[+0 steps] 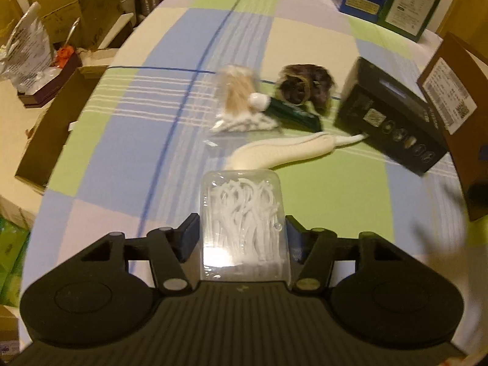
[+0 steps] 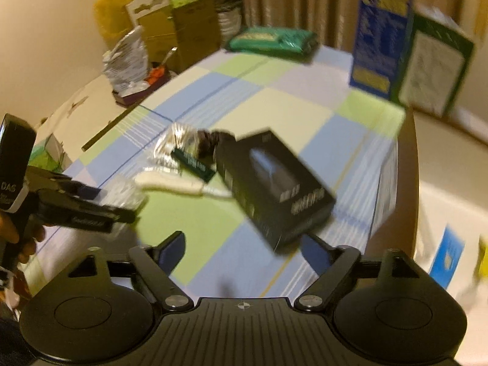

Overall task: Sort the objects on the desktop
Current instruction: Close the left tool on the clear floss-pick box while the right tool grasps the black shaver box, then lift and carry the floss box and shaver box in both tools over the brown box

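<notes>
Since the clear plastic box of white floss picks (image 1: 242, 225) sits lengthwise between the blue pads of the left gripper (image 1: 241, 238) at bottom centre of the left wrist view, I'd say it's being grabbed by its narrow sides so it won't twist. The pads look right up against the walls, so I read that as a hold. The right gripper (image 2: 244, 251) is spread wide with nothing between its fingers – the black rectangular carton (image 2: 274, 189) lies just above it, mid-frame, corner near the right finger but not clamped.

The rest of the clutter sits mid-frame on the blue-and-green checked tablecloth (image 1: 320, 195): a cream fabric pouch with a white cord (image 1: 283, 149), a dark green flat packet (image 1: 294, 116), a bag of cotton swabs (image 1: 241, 123) and a brown furry bundle (image 1: 305, 87). Bunched like that, they're all unsorted, I guess.
</notes>
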`<state>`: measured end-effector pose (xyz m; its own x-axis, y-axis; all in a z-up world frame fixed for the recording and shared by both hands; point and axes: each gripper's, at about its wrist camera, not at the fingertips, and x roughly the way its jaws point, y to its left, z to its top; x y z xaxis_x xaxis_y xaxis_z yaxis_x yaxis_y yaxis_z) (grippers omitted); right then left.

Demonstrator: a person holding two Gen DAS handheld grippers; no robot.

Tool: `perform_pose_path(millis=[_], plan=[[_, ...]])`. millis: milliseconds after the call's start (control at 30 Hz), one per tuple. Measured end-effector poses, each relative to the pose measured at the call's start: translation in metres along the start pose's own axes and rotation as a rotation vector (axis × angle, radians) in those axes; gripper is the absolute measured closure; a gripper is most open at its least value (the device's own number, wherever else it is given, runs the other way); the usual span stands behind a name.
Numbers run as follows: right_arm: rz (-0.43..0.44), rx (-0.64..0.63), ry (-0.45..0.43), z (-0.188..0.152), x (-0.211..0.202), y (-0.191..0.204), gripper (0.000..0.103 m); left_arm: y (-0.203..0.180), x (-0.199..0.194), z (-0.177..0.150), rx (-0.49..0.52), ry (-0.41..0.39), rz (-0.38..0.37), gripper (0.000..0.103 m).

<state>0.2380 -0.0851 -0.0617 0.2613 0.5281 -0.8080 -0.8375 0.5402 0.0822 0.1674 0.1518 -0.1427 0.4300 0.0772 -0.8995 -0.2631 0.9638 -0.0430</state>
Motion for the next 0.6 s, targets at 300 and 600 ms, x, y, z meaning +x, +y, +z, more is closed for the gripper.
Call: perform_pose_path(millis=[300,600], plan=[[0.082,-0.222,0.093,0.043,0.053,-0.028,0.002,0.032,-0.004,-0.002,-0.069,-0.008,0.038,0.048],[0.142,-0.3,0.216,0.063,0.105,-0.042,0.002,0.037,-0.005,-0.004,-0.076,-0.01,0.055,0.048]])
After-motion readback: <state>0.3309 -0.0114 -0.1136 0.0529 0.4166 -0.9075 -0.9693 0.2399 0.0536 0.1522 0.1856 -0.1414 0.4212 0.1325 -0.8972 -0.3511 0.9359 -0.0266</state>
